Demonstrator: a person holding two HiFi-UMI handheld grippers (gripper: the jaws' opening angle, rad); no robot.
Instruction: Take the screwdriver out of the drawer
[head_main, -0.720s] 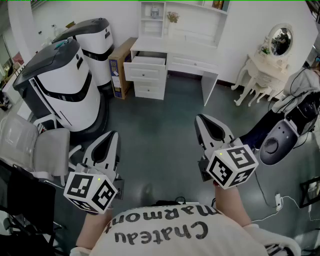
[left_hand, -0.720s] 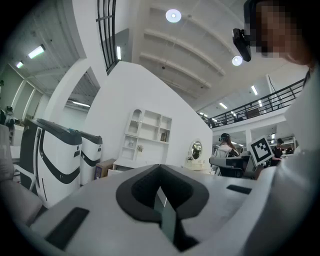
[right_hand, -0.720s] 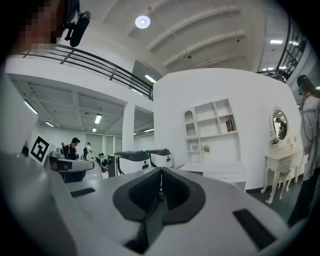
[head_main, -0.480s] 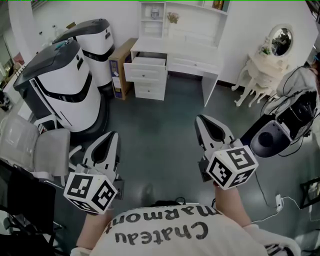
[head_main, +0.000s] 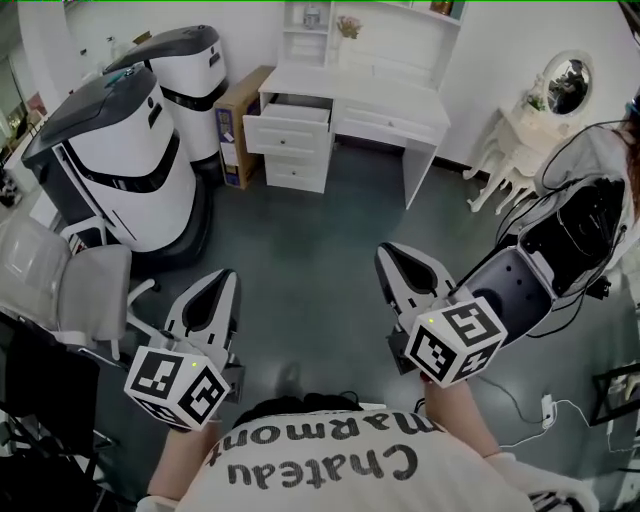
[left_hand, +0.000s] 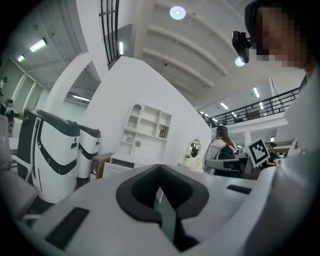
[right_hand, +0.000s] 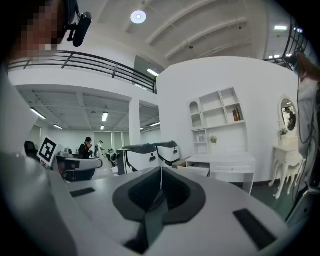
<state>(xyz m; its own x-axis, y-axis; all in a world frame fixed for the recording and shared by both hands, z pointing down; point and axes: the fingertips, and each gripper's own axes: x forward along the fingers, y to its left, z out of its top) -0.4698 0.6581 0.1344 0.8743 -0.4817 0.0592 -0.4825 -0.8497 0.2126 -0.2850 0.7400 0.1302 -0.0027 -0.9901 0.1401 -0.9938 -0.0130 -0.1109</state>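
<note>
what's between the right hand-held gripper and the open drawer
Only bare dark floor lies between the right hand-held gripper and the open drawer, seen in the head view.

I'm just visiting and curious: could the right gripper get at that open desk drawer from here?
Probably not yet. The right gripper, jaws shut and empty, is far from the open drawer; only bare floor lies between, so stepping closer should work.
</note>
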